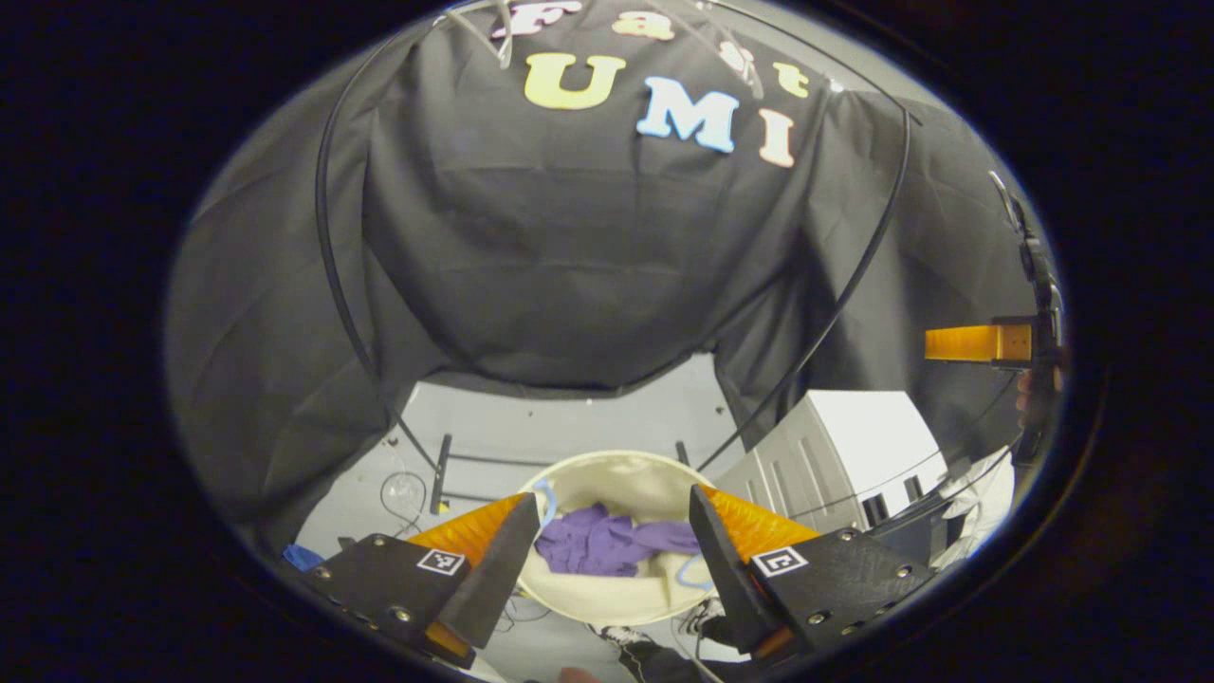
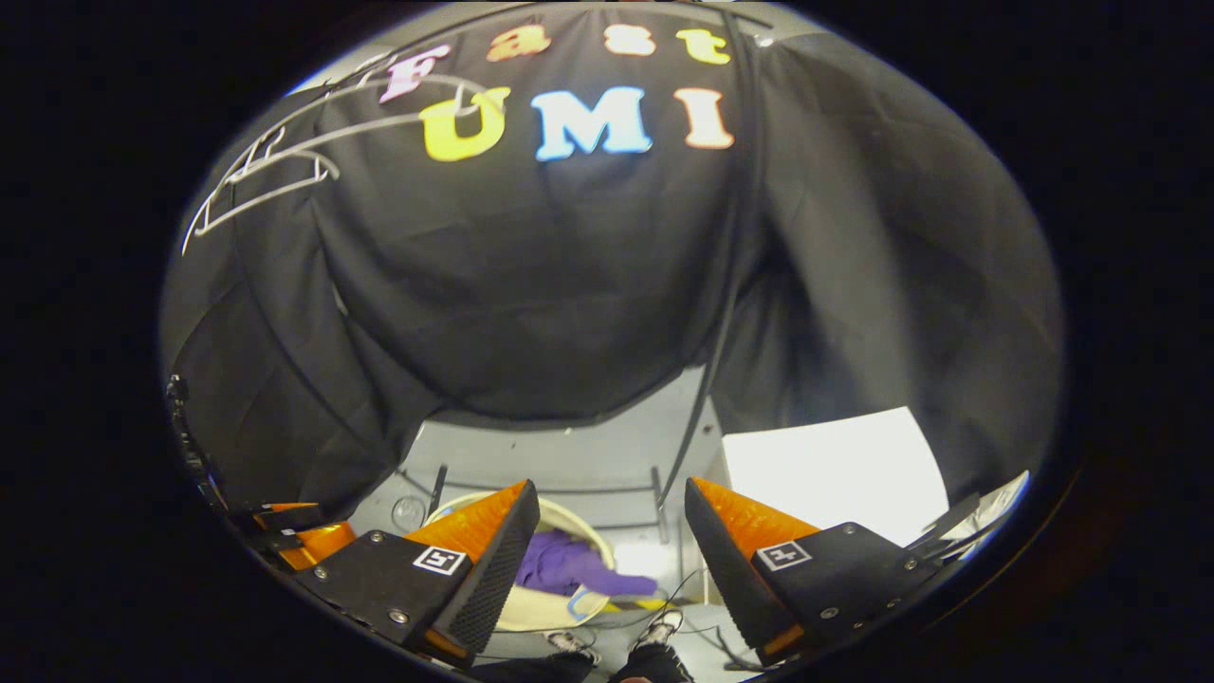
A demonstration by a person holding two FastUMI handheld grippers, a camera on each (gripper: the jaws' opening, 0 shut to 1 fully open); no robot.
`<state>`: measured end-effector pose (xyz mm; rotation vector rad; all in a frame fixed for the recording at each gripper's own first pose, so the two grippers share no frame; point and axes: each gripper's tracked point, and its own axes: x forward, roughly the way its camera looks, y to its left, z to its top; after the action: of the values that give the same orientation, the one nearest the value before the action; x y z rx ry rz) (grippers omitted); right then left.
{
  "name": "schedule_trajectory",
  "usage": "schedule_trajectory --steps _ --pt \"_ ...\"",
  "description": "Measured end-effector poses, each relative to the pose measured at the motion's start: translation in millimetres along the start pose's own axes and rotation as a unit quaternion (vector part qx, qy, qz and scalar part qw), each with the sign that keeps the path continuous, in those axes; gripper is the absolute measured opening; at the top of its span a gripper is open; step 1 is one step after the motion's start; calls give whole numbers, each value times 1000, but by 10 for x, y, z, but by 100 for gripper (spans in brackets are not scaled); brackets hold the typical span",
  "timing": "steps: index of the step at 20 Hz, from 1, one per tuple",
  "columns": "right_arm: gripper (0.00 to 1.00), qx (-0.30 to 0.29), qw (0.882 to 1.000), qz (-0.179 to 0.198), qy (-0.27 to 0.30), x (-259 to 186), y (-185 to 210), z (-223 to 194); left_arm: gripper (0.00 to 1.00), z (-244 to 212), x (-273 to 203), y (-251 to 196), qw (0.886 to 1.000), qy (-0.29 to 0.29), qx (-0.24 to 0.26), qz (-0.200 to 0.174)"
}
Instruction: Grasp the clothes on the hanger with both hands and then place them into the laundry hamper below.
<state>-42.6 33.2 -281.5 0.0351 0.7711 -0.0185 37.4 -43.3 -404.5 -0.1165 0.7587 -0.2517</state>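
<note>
This is a recording booth, not a home. Black cloth (image 1: 569, 266) drapes its walls over a pale floor (image 2: 569, 455). Cables (image 1: 835, 294) hang across the cloth, beside a white cabinet (image 1: 835, 455).

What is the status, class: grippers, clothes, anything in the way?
Left hand-held gripper open, empty. Right hand-held gripper open, empty. Purple clothes in hamper; hanger bare. Nothing in the way.

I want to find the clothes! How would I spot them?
Look down at the grey floor under the black cloth wall. A round cream hamper stands there, and the purple clothes lie crumpled inside it, the one purple thing around.
</note>
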Motion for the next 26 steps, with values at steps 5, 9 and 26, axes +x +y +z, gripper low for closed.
schedule_trajectory --steps 5,9,26 --pt "95 7 992 -37 -119 -438 -544 786 92 1356 -622 -507 993 -115 10 -4" --pt "92 -14 976 -33 -213 -741 -876 1467 92 2279 -1119 -990 978 -206 -8 3" --pt "92 -6 941 -2 -338 -1226 -2256 2283 90 3173 -2939 -1590 898 -417 -47 132"
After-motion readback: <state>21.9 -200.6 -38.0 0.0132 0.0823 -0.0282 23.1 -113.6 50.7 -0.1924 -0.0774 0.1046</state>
